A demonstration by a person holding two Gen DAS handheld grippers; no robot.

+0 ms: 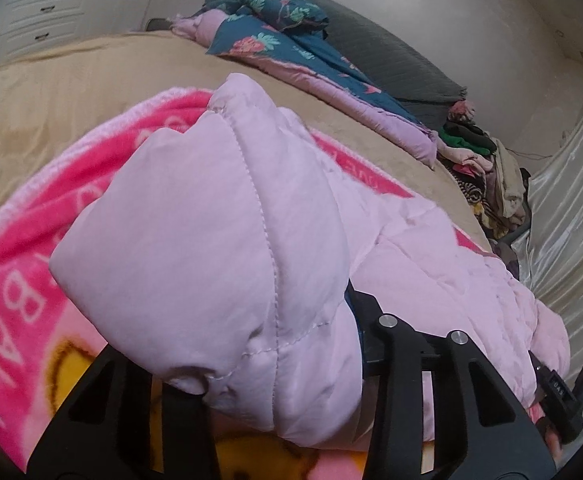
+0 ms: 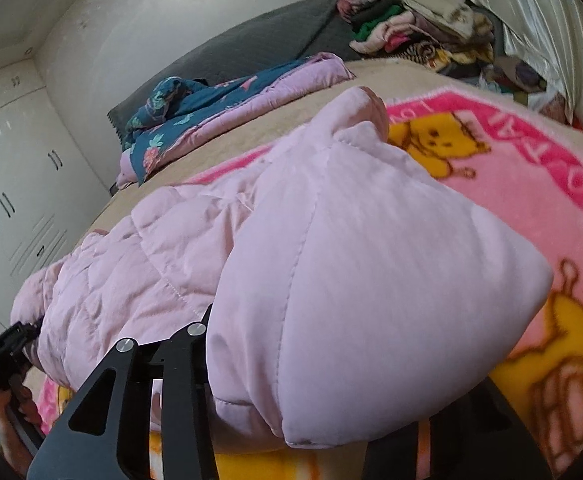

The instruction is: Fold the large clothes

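A pale pink quilted jacket [image 1: 219, 240] lies on a pink cartoon blanket [image 2: 531, 184] spread over the bed [image 1: 71, 92]; the left gripper [image 1: 275, 392] and right gripper [image 2: 291, 400] each have their jaws closed on a padded fold of it

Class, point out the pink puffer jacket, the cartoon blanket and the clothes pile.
pink puffer jacket [image 1: 195, 216], left wrist view, quilted sleeve.
cartoon blanket [image 2: 531, 184], right wrist view, pink border.
clothes pile [image 2: 423, 28], right wrist view, middle.
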